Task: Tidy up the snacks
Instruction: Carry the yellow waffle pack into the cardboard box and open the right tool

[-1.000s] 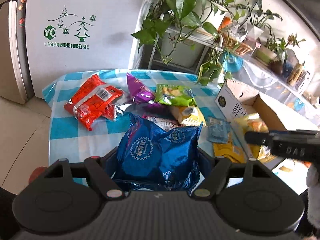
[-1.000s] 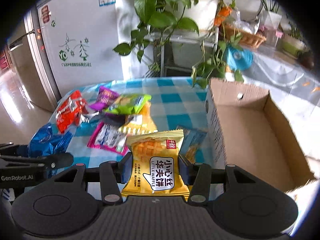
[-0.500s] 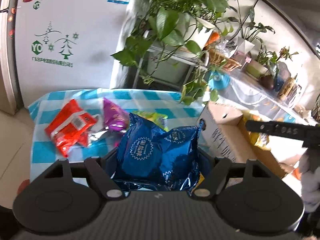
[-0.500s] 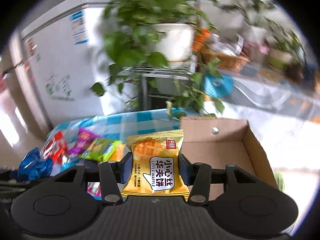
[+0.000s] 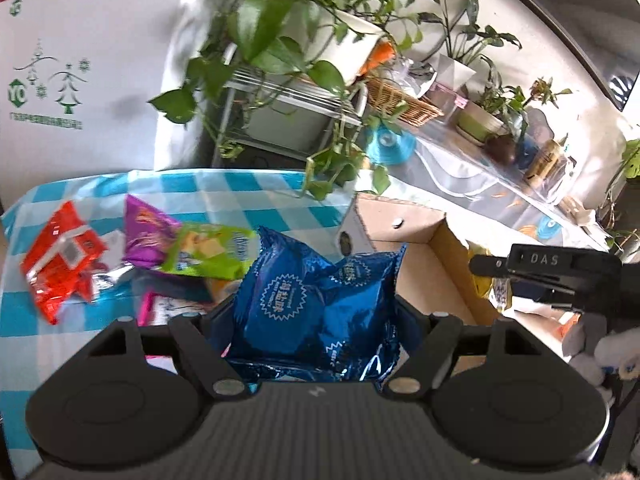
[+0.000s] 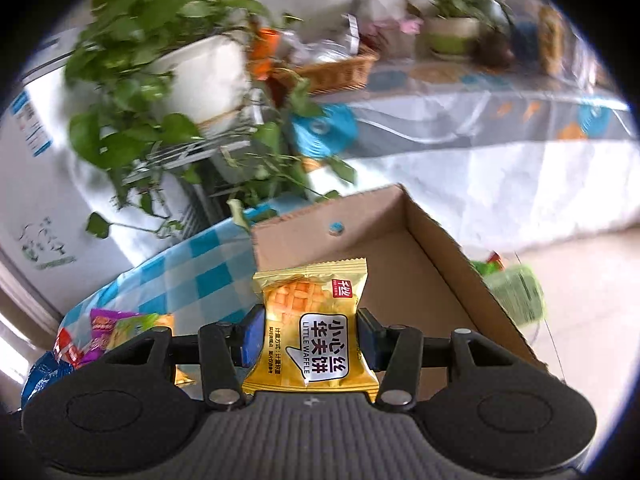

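The left tongs (image 5: 316, 320) are clamped on a puffy blue snack bag (image 5: 312, 304), whose lower edge is hidden behind the tool body. The right tongs (image 6: 310, 340) pinch a yellow waffle packet (image 6: 312, 332) closed narrow around it. Just beyond the packet sits an open cardboard box (image 6: 436, 248); its floor is mostly blocked from sight. Left of both tongs, red (image 5: 60, 264), purple (image 5: 142, 236) and green packets (image 5: 208, 250) lie on the checked tabletop (image 5: 224, 196), partly overlapped and blurred.

Box (image 6: 404, 268) open-topped, interior bare, free entry from above. Plant (image 5: 332, 168) leaves hang over box's far corner. Snack pile (image 5: 132, 248) crowds counter (image 5: 224, 192) left of box.
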`<act>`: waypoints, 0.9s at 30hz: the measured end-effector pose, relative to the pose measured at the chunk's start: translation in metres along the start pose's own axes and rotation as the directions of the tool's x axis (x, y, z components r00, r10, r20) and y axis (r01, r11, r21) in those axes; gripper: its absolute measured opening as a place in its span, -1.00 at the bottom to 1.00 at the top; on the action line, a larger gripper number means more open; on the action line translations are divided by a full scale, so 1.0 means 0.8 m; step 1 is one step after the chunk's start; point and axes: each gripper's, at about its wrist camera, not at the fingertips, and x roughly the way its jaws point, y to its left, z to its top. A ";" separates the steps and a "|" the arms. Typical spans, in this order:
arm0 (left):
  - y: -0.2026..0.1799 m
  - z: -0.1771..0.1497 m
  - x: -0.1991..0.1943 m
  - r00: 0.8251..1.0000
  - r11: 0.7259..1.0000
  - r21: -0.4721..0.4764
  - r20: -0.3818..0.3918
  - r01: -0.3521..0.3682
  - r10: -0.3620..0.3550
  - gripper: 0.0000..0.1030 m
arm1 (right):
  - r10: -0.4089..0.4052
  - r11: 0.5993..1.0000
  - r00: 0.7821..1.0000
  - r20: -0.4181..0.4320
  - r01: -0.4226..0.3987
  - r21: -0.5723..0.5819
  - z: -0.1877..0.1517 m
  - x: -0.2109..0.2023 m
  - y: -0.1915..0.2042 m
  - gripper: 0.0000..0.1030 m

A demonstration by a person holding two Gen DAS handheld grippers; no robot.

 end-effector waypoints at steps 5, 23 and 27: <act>-0.027 0.006 0.018 0.999 0.999 0.006 -0.019 0.042 -0.041 0.50 | -0.031 0.998 1.000 -0.001 0.031 0.057 0.003 -0.002 -0.019 0.06; -0.119 0.002 0.096 0.984 0.991 0.035 -0.124 0.133 -0.128 0.51 | -0.025 0.977 1.000 0.013 0.022 0.214 0.012 -0.009 -0.066 0.09; -0.131 0.003 0.108 0.982 0.991 0.039 -0.138 0.131 -0.125 0.54 | -0.018 0.975 1.000 0.011 0.015 0.223 0.013 -0.008 -0.070 0.09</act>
